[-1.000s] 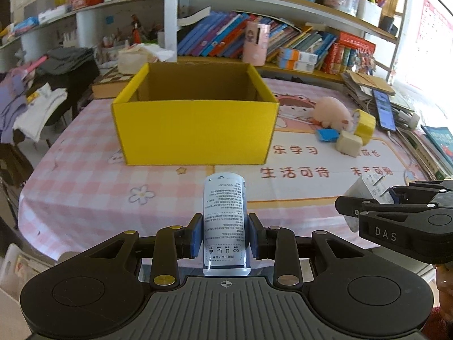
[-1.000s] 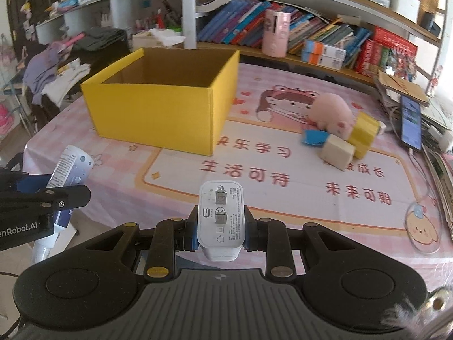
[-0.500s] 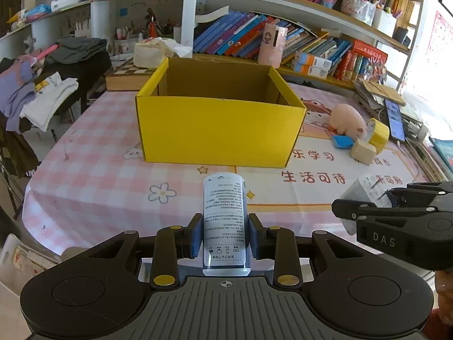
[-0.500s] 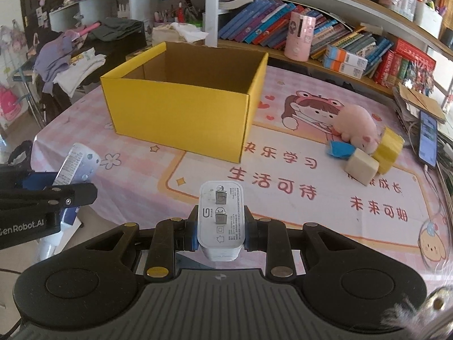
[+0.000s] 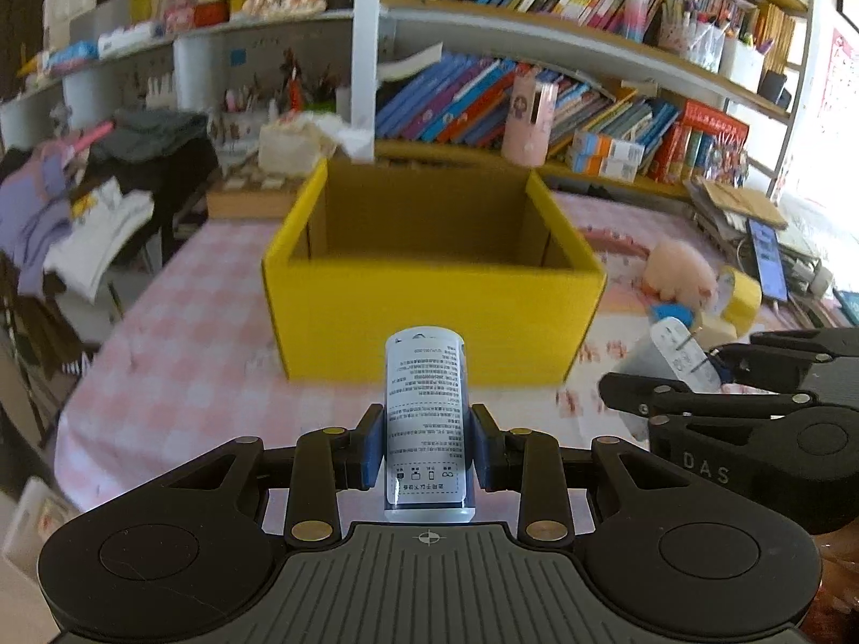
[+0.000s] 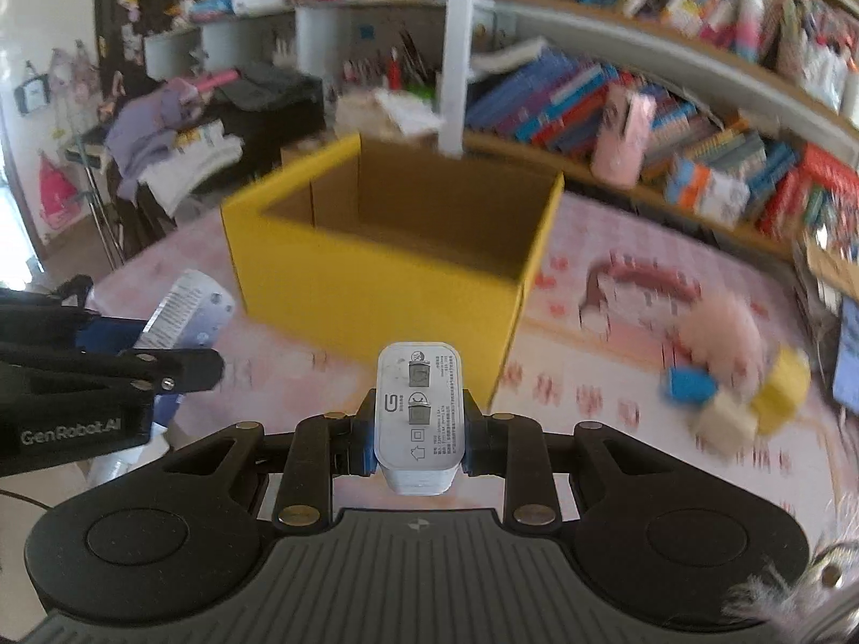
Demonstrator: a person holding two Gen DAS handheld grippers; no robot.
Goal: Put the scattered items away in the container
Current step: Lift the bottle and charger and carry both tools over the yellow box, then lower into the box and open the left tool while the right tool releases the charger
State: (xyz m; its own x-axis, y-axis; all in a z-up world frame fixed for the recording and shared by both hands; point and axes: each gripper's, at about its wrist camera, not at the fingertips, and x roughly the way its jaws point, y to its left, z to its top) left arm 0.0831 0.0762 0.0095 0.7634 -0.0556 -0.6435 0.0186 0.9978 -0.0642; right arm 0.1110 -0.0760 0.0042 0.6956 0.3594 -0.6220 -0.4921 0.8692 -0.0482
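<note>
Short of the box [image 5: 435, 311], left tongs [image 5: 427, 448] clamp a tube [image 5: 426, 418], right tongs [image 6: 417, 424] clamp a charger [image 6: 419, 408]. Early release risks landing on bench [image 5: 177, 375]; tongs may collide.

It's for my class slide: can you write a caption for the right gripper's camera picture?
Right gripper carrying a white charger toward the empty yellow box.

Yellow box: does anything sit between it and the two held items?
Nothing visible does. The left gripper holds a printed tube, the right gripper a white charger, and only bare tablecloth lies before the yellow box. Its open top looks unobstructed and empty.
</note>
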